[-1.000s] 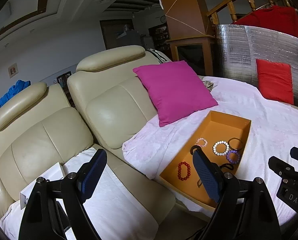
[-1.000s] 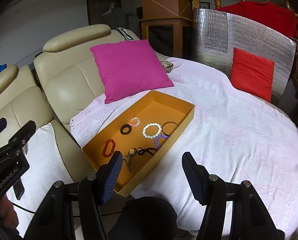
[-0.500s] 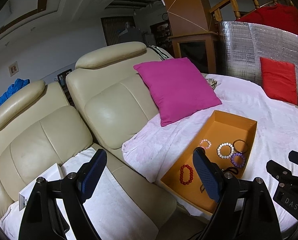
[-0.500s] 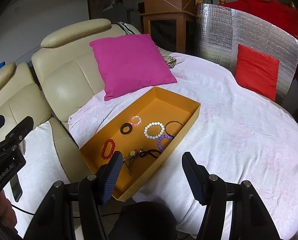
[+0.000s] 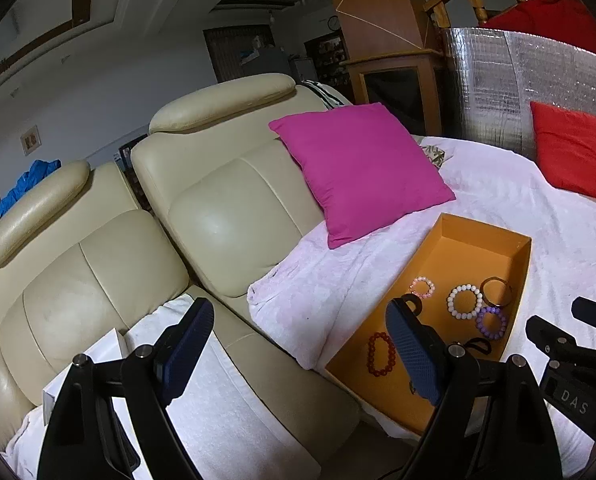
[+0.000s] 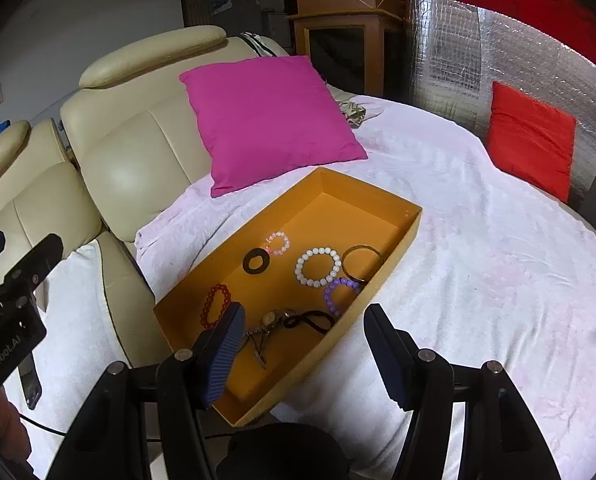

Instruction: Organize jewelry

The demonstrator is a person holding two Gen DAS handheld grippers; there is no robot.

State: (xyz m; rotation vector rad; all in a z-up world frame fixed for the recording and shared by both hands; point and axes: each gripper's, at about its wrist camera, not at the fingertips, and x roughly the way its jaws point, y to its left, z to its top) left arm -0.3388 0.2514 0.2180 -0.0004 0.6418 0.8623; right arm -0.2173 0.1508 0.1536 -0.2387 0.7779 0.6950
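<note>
Jewelry lies loose in the orange tray on the white-covered bed: red bracelet, white bracelet, purple bracelet, pink one, bangle at right wall. My right gripper hangs over the near end, jaws apart, empty. My left gripper stands wide, empty, left of tray

Both wrist cameras are looking obliquely down from close by, sharing the orange tray; the left is facing further leftward.
</note>
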